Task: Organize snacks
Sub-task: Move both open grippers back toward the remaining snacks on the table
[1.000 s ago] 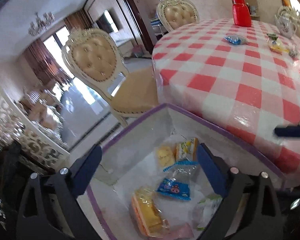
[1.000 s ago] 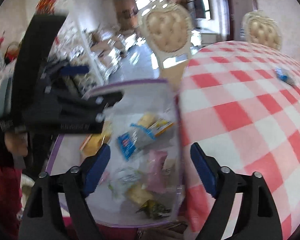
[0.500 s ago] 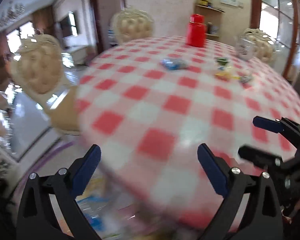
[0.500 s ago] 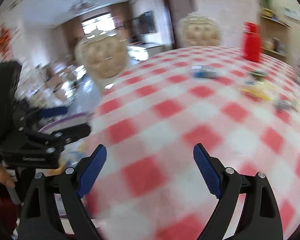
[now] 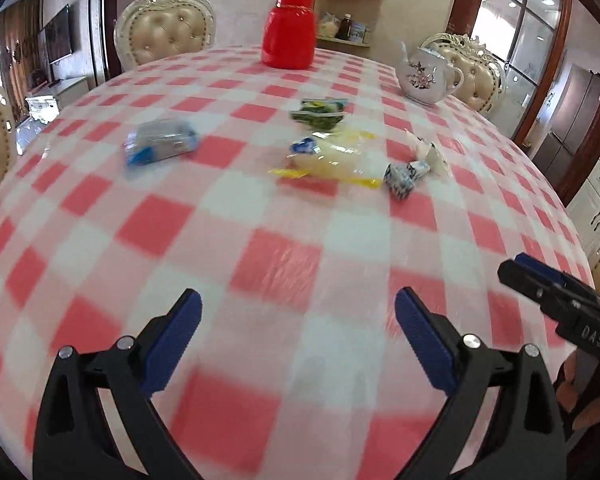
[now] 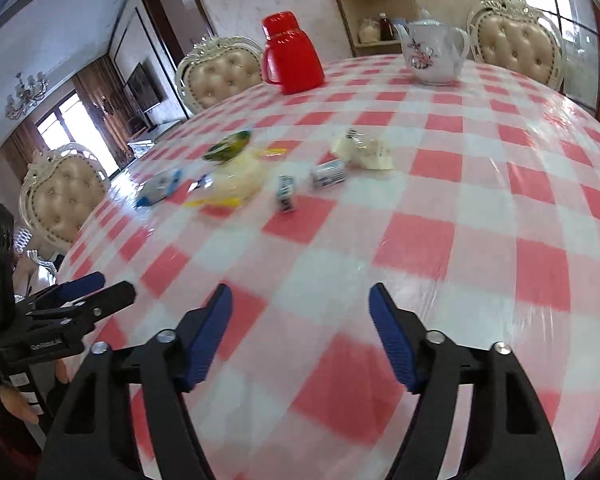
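Red-and-white checked cloth covers the round table (image 5: 284,272), with cream tufted chairs around it and a shelf of jars against the far wall. Toward the back stand a red flask (image 5: 288,28) and a white teapot (image 5: 426,80), neither of which looks like part of the job.

What matters lies in the middle of the table: a loose scatter of wrapped snacks. A blue packet (image 5: 160,146) sits apart on the left. A green packet (image 5: 320,112) lies further back, and just in front of it a long pale packet with yellow edges (image 5: 332,160). Beside that are a small blue-and-white sweet (image 5: 404,176) and a whitish wrapper (image 5: 428,152); the right camera shows what may be a second small blue-and-white piece, though blur makes that hard to settle.

Both tools are over the near edge of the cloth, well short of the snacks. The left gripper (image 5: 298,340) has its jaws spread wide with nothing between them. The right gripper (image 6: 300,332) is also empty, and its jaws are drawing together over bare cloth.

By my reading, at least five snacks are waiting to be gathered, so the sorting is far from finished. No container shows in either view, so I cannot say what has been put away.
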Tool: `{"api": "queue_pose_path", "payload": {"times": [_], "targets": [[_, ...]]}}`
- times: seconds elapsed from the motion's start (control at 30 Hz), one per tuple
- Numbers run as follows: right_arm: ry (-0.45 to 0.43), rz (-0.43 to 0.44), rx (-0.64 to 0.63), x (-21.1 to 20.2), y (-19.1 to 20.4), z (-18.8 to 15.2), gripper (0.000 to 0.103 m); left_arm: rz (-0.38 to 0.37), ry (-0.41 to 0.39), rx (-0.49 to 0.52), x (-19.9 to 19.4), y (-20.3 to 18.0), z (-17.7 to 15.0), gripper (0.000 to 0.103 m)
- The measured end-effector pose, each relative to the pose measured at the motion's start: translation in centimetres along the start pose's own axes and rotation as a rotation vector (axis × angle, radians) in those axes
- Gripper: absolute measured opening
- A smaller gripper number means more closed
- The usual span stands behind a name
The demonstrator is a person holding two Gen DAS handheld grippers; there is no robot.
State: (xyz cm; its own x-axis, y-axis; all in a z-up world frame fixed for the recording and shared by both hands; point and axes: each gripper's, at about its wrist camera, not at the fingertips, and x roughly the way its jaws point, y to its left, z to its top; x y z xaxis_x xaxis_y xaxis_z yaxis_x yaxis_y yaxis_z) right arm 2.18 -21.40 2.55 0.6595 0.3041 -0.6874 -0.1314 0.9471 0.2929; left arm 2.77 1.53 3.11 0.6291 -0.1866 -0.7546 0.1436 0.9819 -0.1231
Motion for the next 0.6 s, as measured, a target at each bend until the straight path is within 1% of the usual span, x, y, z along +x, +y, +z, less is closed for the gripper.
{"api": "queue_pose_path", "payload": {"times": [0.03, 0.07, 0.13, 0.17, 0.2, 0.27, 0.33, 0.4, 0.47, 0.57, 0.6], "targets": [[0.015, 0.005, -0.002, 0.9, -0.3, 0.6, 0.064, 0.009, -0.007, -0.008, 0.7, -0.2, 0.5, 0.097], [0.022, 0.008, -0.004, 1.4, -0.6, 0.9, 0.060, 0.019, -0.024, -0.026, 1.6, -0.5, 1.3, 0.097], [0.040, 0.019, -0.021, 3.1, -0.5, 2.0, 0.055, 0.021, -0.053, -0.062, 2.3, -0.1, 2.2, 0.097], [0.044, 0.020, -0.030, 3.8, 0.1, 2.4, 0.053, 0.013, -0.082, -0.107, 2.6, 0.4, 2.6, 0.097], [0.050, 0.023, -0.043, 4.6, 0.6, 2.8, 0.050, 0.003, -0.091, -0.132, 2.7, 0.9, 2.7, 0.097], [0.068, 0.025, -0.076, 6.2, 1.7, 3.7, 0.047, -0.045, -0.084, -0.194, 2.8, 2.6, 2.7, 0.097], [0.083, 0.028, -0.117, 7.9, 2.8, 4.6, 0.043, -0.052, -0.097, -0.252, 2.8, 4.1, 2.5, 0.097], [0.090, 0.014, -0.149, 9.0, 3.8, 5.3, 0.041, -0.077, -0.098, -0.318, 2.8, 5.3, 2.5, 0.097], [0.090, -0.016, -0.179, 10.3, 4.6, 6.2, 0.040, -0.081, -0.084, -0.332, 3.2, 5.5, 2.7, 0.097], [0.124, -0.072, -0.205, 12.2, 5.0, 7.0, 0.035, -0.075, -0.085, -0.280, 3.2, 4.5, 2.7, 0.097], [0.123, -0.070, -0.205, 12.4, 5.0, 7.2, 0.030, -0.069, -0.092, -0.252, 3.0, 4.0, 2.7, 0.097]]}}
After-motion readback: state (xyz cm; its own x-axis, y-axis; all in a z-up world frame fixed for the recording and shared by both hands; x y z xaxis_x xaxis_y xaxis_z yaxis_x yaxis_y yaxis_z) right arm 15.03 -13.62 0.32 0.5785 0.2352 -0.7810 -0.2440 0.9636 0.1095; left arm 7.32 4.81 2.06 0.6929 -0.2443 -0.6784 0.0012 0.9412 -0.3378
